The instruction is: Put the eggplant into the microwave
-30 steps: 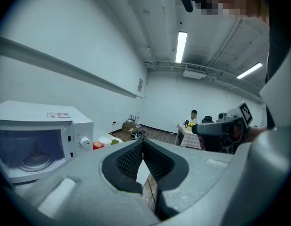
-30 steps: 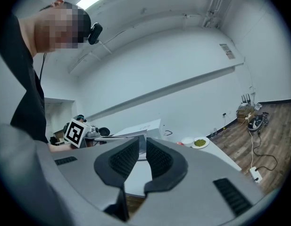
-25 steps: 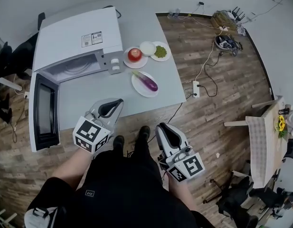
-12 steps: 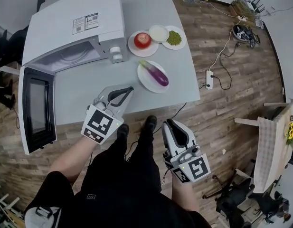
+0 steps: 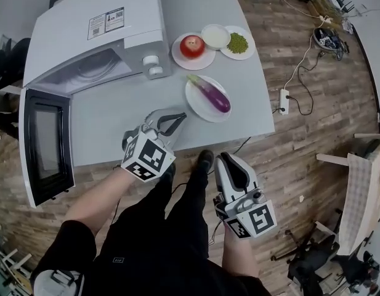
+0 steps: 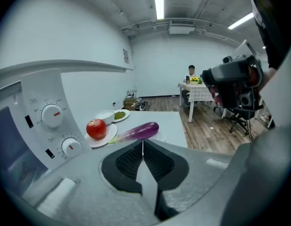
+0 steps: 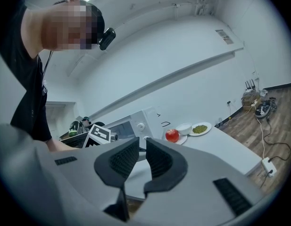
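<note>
A purple eggplant (image 5: pixel 212 95) with a green stem lies on a white plate (image 5: pixel 196 97) on the grey table, right of the white microwave (image 5: pixel 97 32). The microwave door (image 5: pixel 47 143) hangs wide open to the left and its cavity (image 5: pixel 94 73) shows a glass turntable. My left gripper (image 5: pixel 176 118) is shut over the table's front edge, a short way short of the plate and pointing at the eggplant (image 6: pixel 138 131). My right gripper (image 5: pixel 227 160) is off the table, low by the person's legs, its jaws together with nothing between them.
Behind the eggplant stand a red apple (image 5: pixel 192 45) on a plate, a white bowl (image 5: pixel 215 36) and a plate of green food (image 5: pixel 238 42). A power strip (image 5: pixel 284 100) and cables lie on the wooden floor right of the table. The microwave's knobs (image 6: pixel 53 114) face the left gripper.
My left gripper has moved forward and to the right, from the table's front edge toward the eggplant plate. The right gripper has hardly moved.
</note>
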The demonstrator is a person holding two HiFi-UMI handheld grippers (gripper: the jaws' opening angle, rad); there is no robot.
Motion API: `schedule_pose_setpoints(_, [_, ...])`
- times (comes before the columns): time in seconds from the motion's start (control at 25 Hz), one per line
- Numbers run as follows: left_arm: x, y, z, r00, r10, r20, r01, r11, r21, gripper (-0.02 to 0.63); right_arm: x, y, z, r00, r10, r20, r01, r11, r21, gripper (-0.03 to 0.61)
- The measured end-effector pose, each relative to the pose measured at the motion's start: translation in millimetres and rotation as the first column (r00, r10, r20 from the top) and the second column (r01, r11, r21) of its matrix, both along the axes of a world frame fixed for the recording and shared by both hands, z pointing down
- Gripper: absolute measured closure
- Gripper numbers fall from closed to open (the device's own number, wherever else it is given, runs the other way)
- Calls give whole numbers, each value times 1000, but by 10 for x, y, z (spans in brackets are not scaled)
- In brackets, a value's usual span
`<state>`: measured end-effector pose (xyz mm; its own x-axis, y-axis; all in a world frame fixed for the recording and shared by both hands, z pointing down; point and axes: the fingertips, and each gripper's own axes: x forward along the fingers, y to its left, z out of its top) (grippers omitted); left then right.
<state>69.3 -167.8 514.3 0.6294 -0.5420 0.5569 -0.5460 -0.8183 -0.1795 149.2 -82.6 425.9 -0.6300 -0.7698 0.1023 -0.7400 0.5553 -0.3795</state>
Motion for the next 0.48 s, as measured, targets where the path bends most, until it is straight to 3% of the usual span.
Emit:
schedule_pose_setpoints(0.28, [142,-80,317,993,64,103,-69,997,45,604,69,-29,258,998,39,47,-39,999,0,523])
schedule_pose_setpoints(0.48, [208,-120,521,956,140,258,-173,979,109,604,111,-16,436,994,73,76,-73,997,-6,523])
